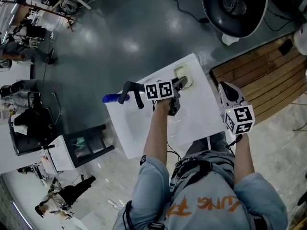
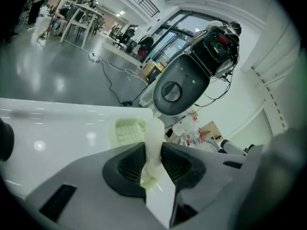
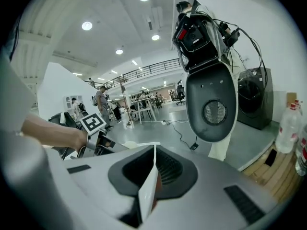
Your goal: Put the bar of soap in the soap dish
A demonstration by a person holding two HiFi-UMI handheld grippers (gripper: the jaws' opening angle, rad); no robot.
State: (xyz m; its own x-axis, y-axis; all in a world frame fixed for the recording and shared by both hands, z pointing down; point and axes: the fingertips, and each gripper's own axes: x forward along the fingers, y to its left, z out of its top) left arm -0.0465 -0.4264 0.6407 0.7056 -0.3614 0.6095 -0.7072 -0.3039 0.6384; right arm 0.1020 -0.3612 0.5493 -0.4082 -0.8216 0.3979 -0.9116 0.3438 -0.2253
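A pale cream bar of soap [image 2: 152, 140] stands on edge between the jaws of my left gripper [image 2: 153, 163], which is shut on it. Just past its tip, the pale green ribbed soap dish [image 2: 127, 131] sits on the white table [image 2: 53, 133] near the far corner. In the head view the left gripper [image 1: 181, 84] hovers right beside the soap dish [image 1: 186, 74]. My right gripper [image 1: 226, 89] is held off the table's right edge. In its own view the right gripper [image 3: 152, 174] shows its jaws together with nothing between them.
A big black-and-white egg-shaped machine [image 1: 235, 6] stands beyond the table on the grey floor. Wooden decking [image 1: 268, 75] lies to the right. A dark item with a blue end [image 1: 112, 98] sits at the table's left edge [image 1: 115, 128]. People and desks are far off to the left.
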